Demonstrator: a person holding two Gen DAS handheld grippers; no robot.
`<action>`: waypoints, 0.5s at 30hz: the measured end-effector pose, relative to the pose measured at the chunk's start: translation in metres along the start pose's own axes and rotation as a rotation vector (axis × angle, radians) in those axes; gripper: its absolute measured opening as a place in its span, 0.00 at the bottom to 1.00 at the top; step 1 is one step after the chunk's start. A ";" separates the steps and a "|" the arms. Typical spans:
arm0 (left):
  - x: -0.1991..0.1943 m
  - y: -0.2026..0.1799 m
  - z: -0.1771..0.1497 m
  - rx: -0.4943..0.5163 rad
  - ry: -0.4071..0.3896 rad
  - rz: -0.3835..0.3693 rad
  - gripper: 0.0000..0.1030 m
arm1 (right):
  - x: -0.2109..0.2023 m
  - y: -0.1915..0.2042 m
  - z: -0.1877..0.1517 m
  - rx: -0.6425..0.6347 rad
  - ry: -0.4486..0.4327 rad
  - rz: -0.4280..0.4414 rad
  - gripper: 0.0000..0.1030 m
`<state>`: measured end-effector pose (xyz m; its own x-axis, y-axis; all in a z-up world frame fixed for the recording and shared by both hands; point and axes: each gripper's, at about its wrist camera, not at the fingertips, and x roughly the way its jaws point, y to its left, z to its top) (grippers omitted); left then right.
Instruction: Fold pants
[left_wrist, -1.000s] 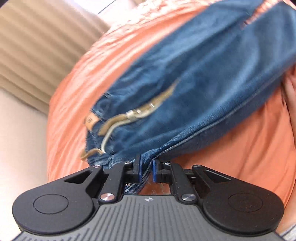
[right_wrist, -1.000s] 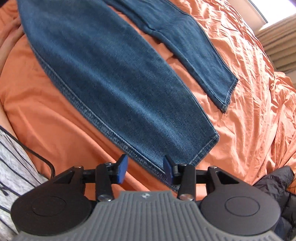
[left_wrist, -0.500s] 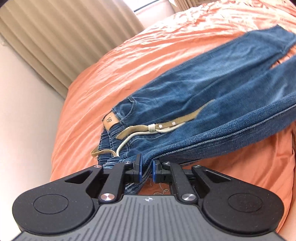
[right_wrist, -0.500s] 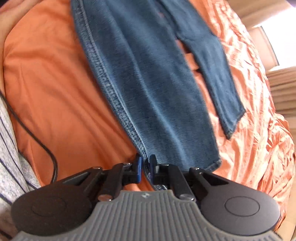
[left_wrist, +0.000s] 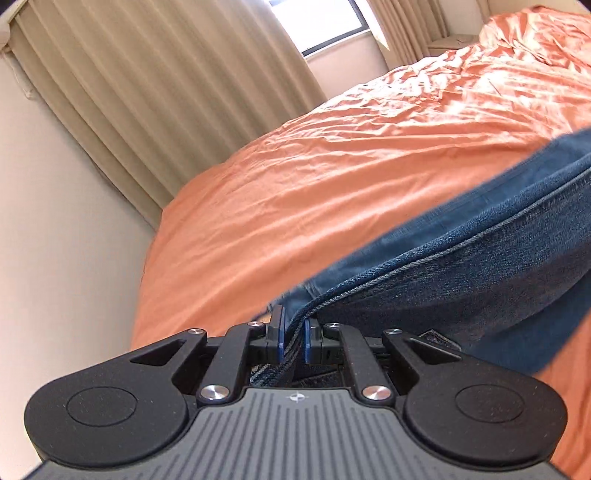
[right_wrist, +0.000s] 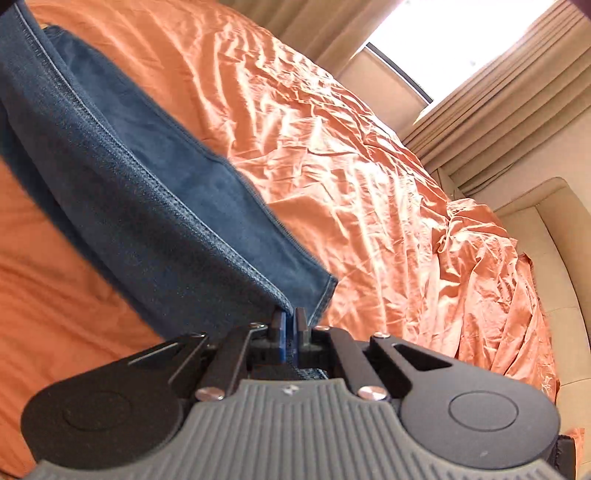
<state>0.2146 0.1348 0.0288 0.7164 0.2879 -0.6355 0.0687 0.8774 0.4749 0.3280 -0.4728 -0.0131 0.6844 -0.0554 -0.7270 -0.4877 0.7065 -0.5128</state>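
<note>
The blue jeans (left_wrist: 480, 266) hang lifted above the orange bed. My left gripper (left_wrist: 291, 332) is shut on the denim at the side seam near the waist end; the cloth runs off to the right. In the right wrist view the jeans (right_wrist: 122, 192) stretch up to the left, with one leg's hem (right_wrist: 325, 291) just beyond my fingers. My right gripper (right_wrist: 290, 325) is shut on the seam edge near that hem. The waistband and belt are hidden.
The orange bedsheet (left_wrist: 332, 166) is wrinkled and spreads under the jeans, also in the right wrist view (right_wrist: 369, 166). Beige curtains (left_wrist: 147, 92) and a window (right_wrist: 454, 40) stand behind. A beige sofa (right_wrist: 546, 240) is at the right.
My right gripper closed on the leg's seam edge near the hem. Both grippers then lifted and tilted up, raising the jeans off the bed; the waistband and belt dropped out of sight.
</note>
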 end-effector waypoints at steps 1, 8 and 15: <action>0.014 0.002 0.010 -0.001 0.013 -0.004 0.10 | 0.014 -0.004 0.011 -0.001 0.007 -0.007 0.00; 0.114 -0.005 0.051 0.007 0.118 -0.026 0.10 | 0.133 -0.015 0.072 0.011 0.091 -0.028 0.00; 0.195 -0.021 0.053 -0.004 0.244 -0.068 0.11 | 0.226 0.008 0.082 0.009 0.206 0.004 0.00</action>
<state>0.3898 0.1524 -0.0729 0.5213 0.3117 -0.7944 0.1077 0.8994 0.4236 0.5234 -0.4220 -0.1445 0.5568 -0.1946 -0.8076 -0.4847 0.7134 -0.5061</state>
